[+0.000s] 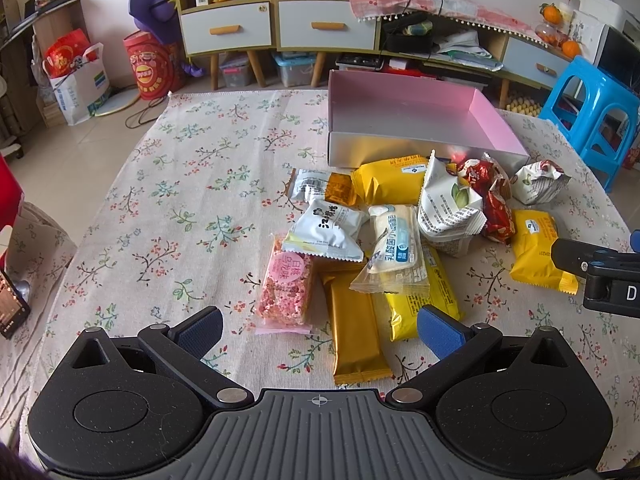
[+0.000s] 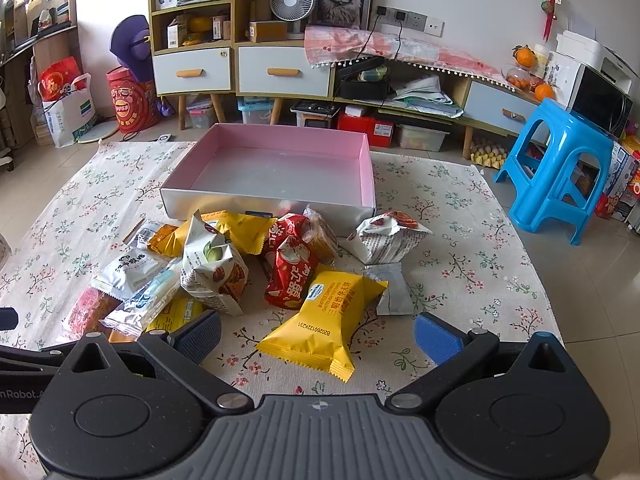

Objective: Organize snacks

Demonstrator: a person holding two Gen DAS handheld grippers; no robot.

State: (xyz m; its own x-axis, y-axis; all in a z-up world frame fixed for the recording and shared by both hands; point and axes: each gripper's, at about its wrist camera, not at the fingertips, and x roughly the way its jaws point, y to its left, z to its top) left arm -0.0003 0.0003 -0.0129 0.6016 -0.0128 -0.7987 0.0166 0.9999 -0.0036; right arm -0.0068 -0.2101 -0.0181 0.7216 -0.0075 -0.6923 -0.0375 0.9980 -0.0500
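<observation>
Both jaws spread; snack packets heaped against the pink box.

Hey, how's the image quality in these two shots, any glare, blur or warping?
Left wrist view: sharp, strong fisheye bending at the edges, glare on the pink box front wall. Right wrist view: also sharp, even daylight, same warping, soft sheen on the box floor.

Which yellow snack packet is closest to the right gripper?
The puffy yellow packet with the blue logo, lying alone on the floral cloth right between the open right gripper fingers. The other yellow packets sit farther back in the pile.
</observation>
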